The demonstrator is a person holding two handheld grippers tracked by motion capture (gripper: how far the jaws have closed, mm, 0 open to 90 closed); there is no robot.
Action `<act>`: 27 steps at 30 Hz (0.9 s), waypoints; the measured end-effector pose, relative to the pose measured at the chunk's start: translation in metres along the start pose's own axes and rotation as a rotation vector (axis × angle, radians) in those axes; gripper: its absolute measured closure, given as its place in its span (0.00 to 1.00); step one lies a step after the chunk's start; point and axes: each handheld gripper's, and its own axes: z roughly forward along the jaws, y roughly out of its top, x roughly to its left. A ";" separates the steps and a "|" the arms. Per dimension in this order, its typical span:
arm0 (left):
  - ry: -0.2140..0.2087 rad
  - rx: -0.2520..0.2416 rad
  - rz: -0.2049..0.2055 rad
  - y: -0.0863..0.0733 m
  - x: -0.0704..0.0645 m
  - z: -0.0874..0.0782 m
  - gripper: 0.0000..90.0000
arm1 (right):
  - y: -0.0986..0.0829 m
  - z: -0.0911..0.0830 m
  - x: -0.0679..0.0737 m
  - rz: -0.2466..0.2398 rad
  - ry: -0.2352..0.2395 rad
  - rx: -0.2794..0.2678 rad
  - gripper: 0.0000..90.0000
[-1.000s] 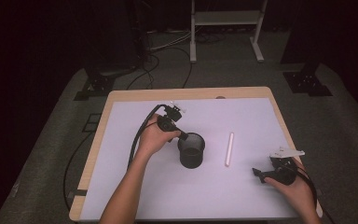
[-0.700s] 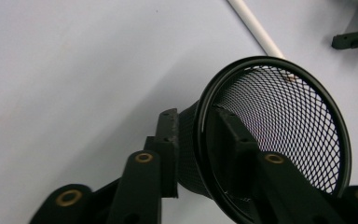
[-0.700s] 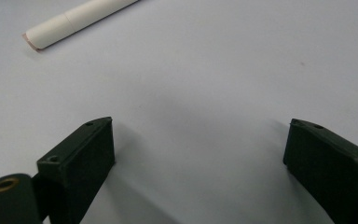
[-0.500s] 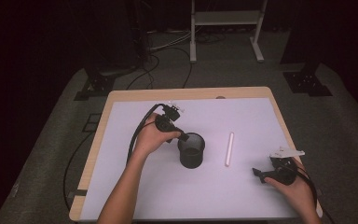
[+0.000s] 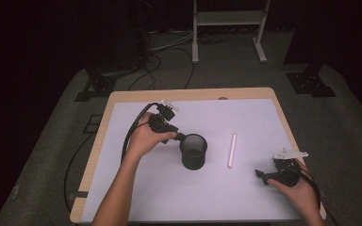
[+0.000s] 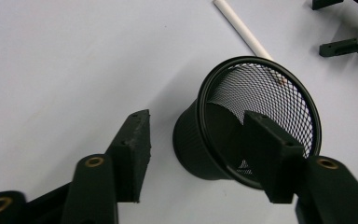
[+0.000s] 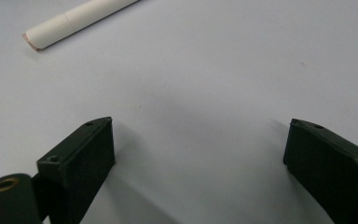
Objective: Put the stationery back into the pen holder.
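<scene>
A black mesh cup [image 5: 193, 150] stands upright mid-table. My left gripper [image 5: 183, 139] reaches its rim from the left. In the left gripper view the gripper [image 6: 198, 119] is open and straddles the cup [image 6: 261, 98]: one jaw is inside it, the other outside and apart from the wall. A white stick [image 5: 231, 150] lies flat to the right of the cup, and its end [image 6: 242, 30] shows beyond the rim. My right gripper [image 5: 264, 176] rests low near the front right, open [image 7: 200, 123], nothing between its fingers. The stick's end [image 7: 74, 21] lies ahead of it to the left.
A white mat [image 5: 245, 117] covers the wooden table [image 5: 122, 96]. The other gripper [image 6: 345, 46] shows far off in the left gripper view. Cables [image 5: 169, 47] and a white stand [image 5: 228, 19] are on the dark floor behind the table.
</scene>
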 end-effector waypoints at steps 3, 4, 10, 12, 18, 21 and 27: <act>0.015 -0.012 -0.002 -0.005 0.002 -0.006 0.43 | 0.000 0.000 0.000 -0.001 0.000 -0.001 0.08; 0.017 -0.013 0.002 -0.007 0.003 -0.008 0.42 | 0.000 0.000 0.000 0.001 0.001 0.001 0.08; 0.044 -0.030 0.003 -0.021 0.006 -0.017 0.33 | 0.000 0.000 0.000 -0.002 -0.001 -0.002 0.08; 0.051 -0.036 -0.003 -0.026 0.008 -0.020 0.31 | 0.000 0.000 0.000 -0.007 -0.003 -0.004 0.08; 0.076 -0.047 -0.012 -0.043 0.014 -0.027 0.26 | 0.000 0.000 0.000 0.002 -0.001 0.001 0.08; 0.091 -0.048 -0.019 -0.051 0.017 -0.031 0.24 | 0.000 0.000 0.000 -0.002 -0.003 0.000 0.08; 0.120 -0.037 -0.010 -0.066 0.019 -0.032 0.21 | 0.000 0.000 0.000 -0.003 -0.004 0.002 0.08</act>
